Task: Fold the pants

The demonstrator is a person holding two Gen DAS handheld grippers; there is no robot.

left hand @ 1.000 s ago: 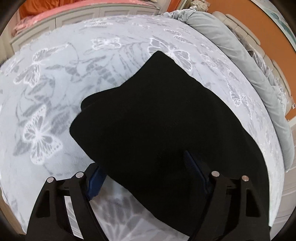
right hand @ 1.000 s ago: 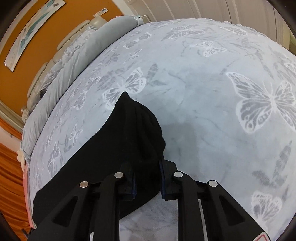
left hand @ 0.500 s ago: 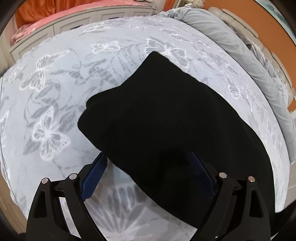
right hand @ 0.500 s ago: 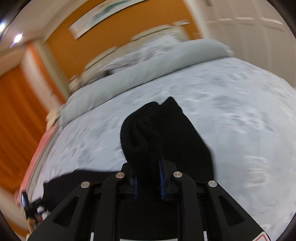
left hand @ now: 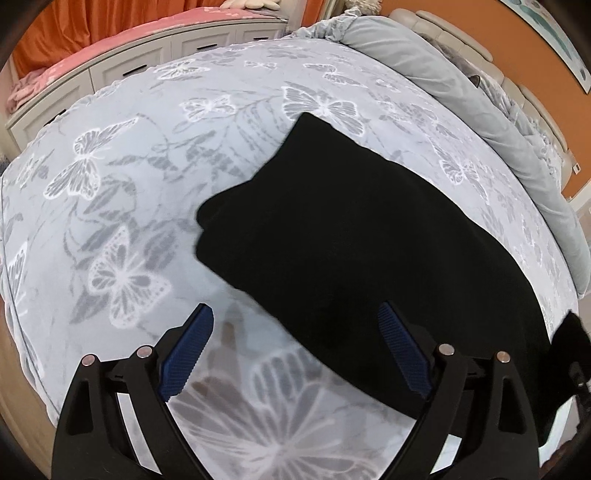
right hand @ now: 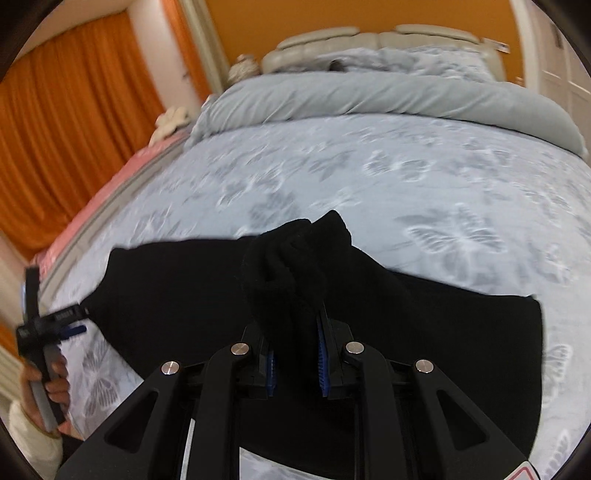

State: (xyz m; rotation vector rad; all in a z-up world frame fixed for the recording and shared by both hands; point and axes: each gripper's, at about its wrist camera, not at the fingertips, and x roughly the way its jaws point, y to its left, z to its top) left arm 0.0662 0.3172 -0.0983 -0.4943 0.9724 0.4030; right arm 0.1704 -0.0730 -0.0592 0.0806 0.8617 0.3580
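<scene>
Right gripper [right hand: 295,354] pinches a bunched end of the black pants [left hand: 369,236], lifting that fold above the rest of the garment, which lies spread across the butterfly-print bedspread [left hand: 147,184]. Left gripper [left hand: 295,347] hovers with its jaws spread wide and empty over the near edge of the pants. A rolled grey duvet [right hand: 369,96] lies at the far end by the headboard [right hand: 369,40].

Orange wall [right hand: 332,22], orange curtains [right hand: 66,129], padded headboard [right hand: 369,40], butterfly-print bedspread [left hand: 147,184].
</scene>
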